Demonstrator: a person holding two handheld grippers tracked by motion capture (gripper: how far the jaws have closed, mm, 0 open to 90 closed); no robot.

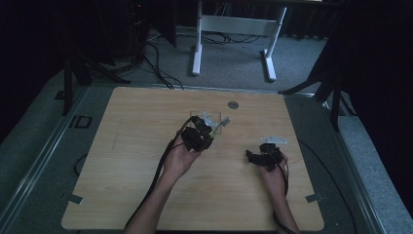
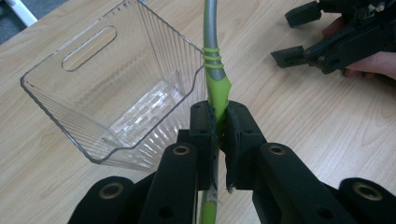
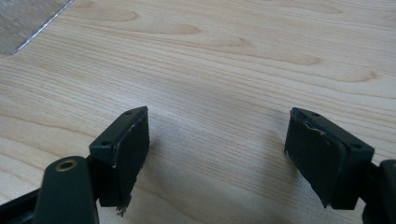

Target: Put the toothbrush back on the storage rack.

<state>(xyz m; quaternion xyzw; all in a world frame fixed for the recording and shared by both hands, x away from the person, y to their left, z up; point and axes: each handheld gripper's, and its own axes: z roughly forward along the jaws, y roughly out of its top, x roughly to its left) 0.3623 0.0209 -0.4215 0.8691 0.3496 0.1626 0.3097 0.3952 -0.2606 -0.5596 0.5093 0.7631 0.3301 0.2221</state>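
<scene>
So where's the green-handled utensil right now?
In the left gripper view, the green-handled utensil is clamped in the left gripper, just right of the clear plastic bin.

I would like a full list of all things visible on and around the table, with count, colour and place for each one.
Clear ribbed plastic bin: one, transparent, centre of table, far half.
Green-and-grey handled utensil: one, clamped in left gripper beside the bin; its head looks like a brush, unclear.
Light wooden table: one, pale brown, centre.
Round metal insert: one, grey, far edge of table.
White frame legs: two, on the floor behind.
Left gripper: black, shut on the utensil.
Right gripper: black, open above bare wood.
</scene>
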